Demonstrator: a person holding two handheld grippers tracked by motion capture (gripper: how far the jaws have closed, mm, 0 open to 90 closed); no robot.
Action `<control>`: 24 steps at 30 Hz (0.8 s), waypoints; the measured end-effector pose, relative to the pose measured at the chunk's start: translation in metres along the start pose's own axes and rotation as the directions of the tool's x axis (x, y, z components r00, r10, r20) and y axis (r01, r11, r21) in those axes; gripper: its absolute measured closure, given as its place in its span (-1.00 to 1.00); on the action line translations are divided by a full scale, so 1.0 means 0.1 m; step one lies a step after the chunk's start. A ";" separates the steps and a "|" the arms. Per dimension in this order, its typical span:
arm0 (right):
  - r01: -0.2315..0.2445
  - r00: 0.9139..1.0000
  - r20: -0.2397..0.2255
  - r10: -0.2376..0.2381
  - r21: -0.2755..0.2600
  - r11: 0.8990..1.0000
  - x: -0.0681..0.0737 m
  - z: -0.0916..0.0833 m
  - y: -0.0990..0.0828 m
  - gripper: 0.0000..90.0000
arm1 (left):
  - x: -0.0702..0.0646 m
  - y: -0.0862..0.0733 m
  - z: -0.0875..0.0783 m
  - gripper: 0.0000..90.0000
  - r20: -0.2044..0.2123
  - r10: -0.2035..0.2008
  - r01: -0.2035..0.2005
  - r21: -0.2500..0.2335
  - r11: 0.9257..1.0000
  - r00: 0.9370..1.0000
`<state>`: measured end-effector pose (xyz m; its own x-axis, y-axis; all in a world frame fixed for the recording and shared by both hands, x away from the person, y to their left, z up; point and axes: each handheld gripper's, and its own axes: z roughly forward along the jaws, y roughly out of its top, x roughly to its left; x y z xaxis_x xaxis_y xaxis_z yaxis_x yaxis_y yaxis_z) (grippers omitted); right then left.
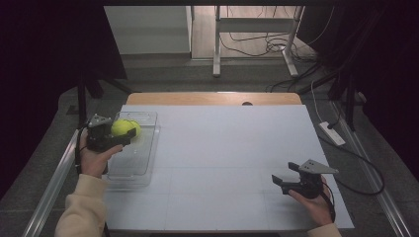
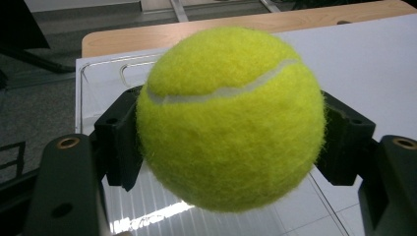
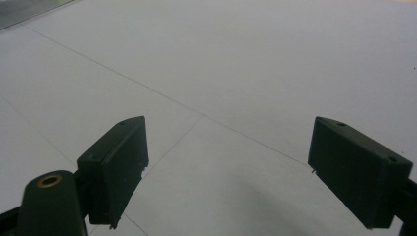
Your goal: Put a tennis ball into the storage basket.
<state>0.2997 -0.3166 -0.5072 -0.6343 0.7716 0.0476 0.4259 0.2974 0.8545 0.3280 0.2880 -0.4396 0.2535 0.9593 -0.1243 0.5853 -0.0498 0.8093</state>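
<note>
- Nearest me, my right gripper [image 1: 282, 181] rests low over the pale white table [image 1: 222, 163] at its near right, jaws spread wide with nothing between them; I judge it is simply parked clear of the work.
- Farther out on the left, my left gripper [image 1: 129, 133] clamps the fuzzy yellow-green tennis ball [image 1: 124, 128] at its widest girth, one black jaw on either side, so the ball cannot roll out.
- The ball hangs over the far end of the clear rectangular plastic tray [image 1: 132, 165], which I take as the place to set it down.
- Beyond the tray, the table's bare wooden edge [image 1: 212, 98] shows.
</note>
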 end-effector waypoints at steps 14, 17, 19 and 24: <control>0.001 1.000 -0.001 -0.001 -0.001 1.000 0.00 0.00 0.00 -0.67 | 0.06 -0.09 0.11 -0.41 -0.014 -0.012 0.013 0.062 0.998 1.000; 0.003 1.000 -0.002 -0.003 0.000 1.000 0.00 0.00 0.00 -0.67 | 0.07 -0.11 0.13 -0.41 -0.017 -0.014 0.015 0.072 0.997 1.000; 0.003 1.000 -0.002 -0.003 0.001 1.000 0.00 0.01 0.00 -0.67 | 0.08 -0.13 0.15 -0.41 -0.020 -0.016 0.017 0.089 0.996 1.000; 0.002 1.000 -0.001 -0.002 -0.001 1.000 0.00 0.00 0.00 -0.67 | 0.10 -0.16 0.21 -0.41 -0.025 -0.011 0.015 0.129 0.991 1.000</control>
<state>0.2997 -0.3166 -0.5075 -0.6361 0.7702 0.0464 0.4240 0.2986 0.8550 0.3373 0.2929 -0.4654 0.2271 0.9666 -0.1189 0.6836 -0.0713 0.7264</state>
